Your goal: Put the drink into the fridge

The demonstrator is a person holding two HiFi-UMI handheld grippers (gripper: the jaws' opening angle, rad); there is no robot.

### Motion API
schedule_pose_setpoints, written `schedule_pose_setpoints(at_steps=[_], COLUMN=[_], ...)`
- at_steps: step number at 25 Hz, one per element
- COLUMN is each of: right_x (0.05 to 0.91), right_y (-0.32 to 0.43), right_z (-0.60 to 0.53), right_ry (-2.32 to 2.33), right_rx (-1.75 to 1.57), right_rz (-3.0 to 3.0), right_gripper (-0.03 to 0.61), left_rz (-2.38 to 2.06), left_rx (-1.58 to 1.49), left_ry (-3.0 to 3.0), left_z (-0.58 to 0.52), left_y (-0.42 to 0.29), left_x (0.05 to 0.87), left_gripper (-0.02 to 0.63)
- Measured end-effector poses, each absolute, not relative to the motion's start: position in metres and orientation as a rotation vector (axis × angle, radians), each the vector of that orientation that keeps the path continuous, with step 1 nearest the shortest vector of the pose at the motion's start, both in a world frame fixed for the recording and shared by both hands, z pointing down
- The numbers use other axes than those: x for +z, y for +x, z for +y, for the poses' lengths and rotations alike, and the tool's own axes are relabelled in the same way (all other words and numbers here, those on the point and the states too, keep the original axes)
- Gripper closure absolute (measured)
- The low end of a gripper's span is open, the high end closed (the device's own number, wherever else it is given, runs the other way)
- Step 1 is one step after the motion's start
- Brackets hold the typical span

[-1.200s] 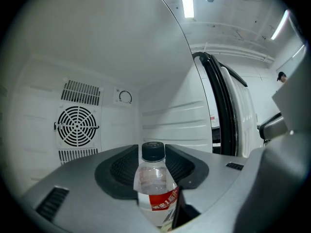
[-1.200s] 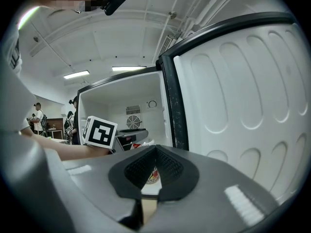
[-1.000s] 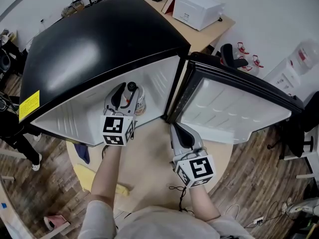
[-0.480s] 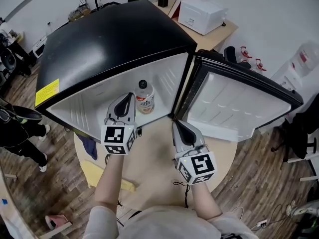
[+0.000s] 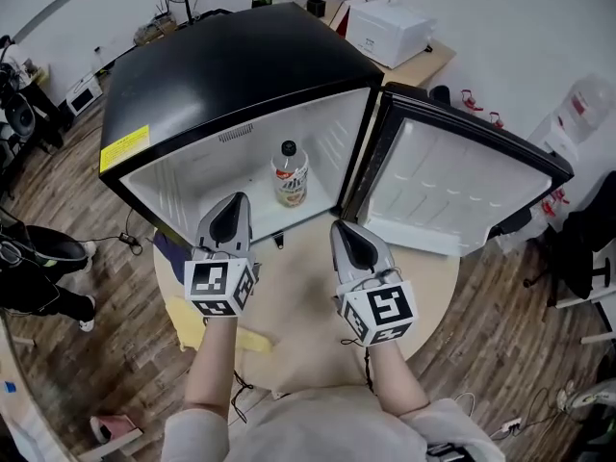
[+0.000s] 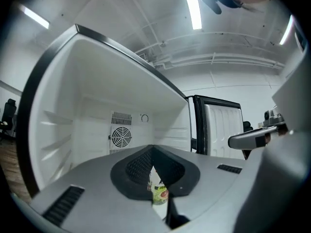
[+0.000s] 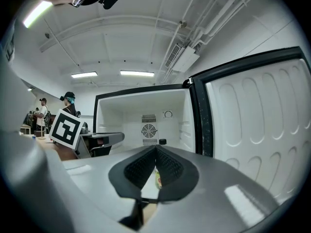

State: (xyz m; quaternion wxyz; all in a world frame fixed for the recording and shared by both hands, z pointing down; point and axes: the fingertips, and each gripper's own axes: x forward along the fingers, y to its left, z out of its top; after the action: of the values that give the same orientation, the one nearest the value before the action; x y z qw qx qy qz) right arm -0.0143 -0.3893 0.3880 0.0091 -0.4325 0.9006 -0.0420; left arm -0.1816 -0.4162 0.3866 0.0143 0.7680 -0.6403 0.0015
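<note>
The drink, a clear bottle [image 5: 290, 173] with a black cap and a green and red label, stands upright on the floor of the black fridge [image 5: 241, 75], near the right wall. The fridge door [image 5: 452, 195] is swung wide open to the right. My left gripper [image 5: 234, 202] is outside the fridge, over the round table [image 5: 298, 287], shut with nothing in it. My right gripper [image 5: 345, 229] hovers beside it, also shut and empty. In the left gripper view the bottle [image 6: 158, 192] shows past the closed left gripper [image 6: 152, 150]. The right gripper view shows the cap [image 7: 162, 141] beyond the right gripper [image 7: 156, 150].
A yellow cloth [image 5: 245, 340] and a blue cloth [image 5: 171, 250] lie at the table's left edge. A white box [image 5: 390, 29] sits on a desk behind the fridge. A person [image 5: 38, 258] is at the far left on the wood floor.
My left gripper has drawn back out of the fridge, leaving the bottle standing inside, and its jaws have closed. The right gripper has pulled back a little too.
</note>
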Motion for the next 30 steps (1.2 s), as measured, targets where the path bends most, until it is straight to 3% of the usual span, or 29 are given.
schedule_pose_setpoints(at_steps=[30], right_x=[0.350], right_y=[-0.013], right_z=[-0.247], right_ry=[-1.400], right_rx=[0.019], right_rz=[2.750], right_gripper=[0.568], left_rz=[-2.071], left_rx=[-0.191], left_ry=[2.389], left_z=[-0.226], left_y=[-0.205], left_x=[0.340], left_gripper=[0.606])
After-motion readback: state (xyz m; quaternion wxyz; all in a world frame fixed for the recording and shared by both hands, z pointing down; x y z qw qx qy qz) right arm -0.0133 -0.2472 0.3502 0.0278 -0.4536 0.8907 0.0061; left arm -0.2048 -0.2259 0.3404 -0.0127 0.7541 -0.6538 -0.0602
